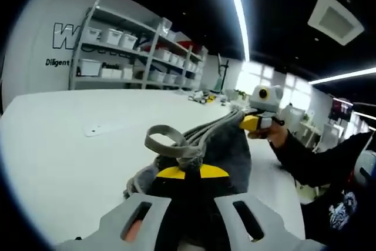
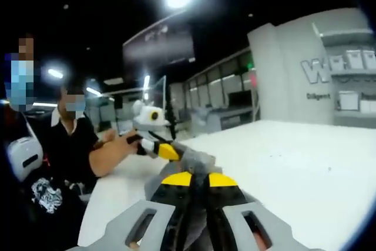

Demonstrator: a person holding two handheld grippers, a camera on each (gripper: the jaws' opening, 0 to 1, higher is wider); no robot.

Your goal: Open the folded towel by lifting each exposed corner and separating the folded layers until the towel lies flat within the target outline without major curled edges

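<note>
The left gripper point(image 1: 187, 173) pinches one end of the grey towel point(image 1: 226, 145). The right gripper point(image 2: 200, 180) pinches the other end above the white table point(image 1: 64, 157).

Free room & obstacles

Table point(image 1: 70, 163) is wide bare white on all sides of the towel point(image 1: 226, 145), esp. toward the far edge & the shelf side; easy passage there. Only a small flat mark point(image 1: 97, 129) on top, off toward the shelves. Between the two grippers the towel hangs stretched & bunched, w/ a loop point(image 1: 164, 139) sticking up, blocking the straight path btw left gripper point(image 1: 185, 176) & right gripper point(image 1: 254, 123). Person point(image 2: 64, 151) stands at the near edge. Shelves point(image 1: 135, 51) sit well beyond the far edge.
</note>
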